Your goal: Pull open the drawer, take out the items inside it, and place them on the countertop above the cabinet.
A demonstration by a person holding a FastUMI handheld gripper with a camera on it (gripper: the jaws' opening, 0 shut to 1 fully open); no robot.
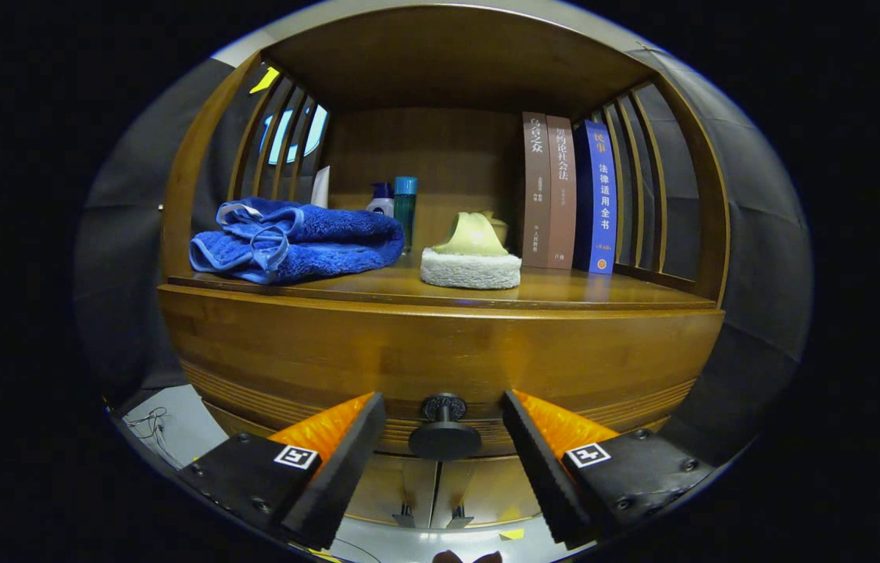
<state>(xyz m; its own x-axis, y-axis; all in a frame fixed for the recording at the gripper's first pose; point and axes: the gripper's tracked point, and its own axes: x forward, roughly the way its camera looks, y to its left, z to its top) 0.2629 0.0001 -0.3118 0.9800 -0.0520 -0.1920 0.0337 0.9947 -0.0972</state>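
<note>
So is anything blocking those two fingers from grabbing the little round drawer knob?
Nothing visible. The gripper is open, and the dark knob on the drawer front sits between its fingers, with clear gaps on both sides.

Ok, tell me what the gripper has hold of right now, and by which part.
Nothing is held. The gripper is open, its fingers standing either side of the drawer knob without touching it.

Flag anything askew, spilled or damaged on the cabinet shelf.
Nothing spilled or damaged. The blue towel lies loosely bunched, one edge overhanging the shelf; the books stand upright. The open gripper straddles the shut drawer's knob.
</note>
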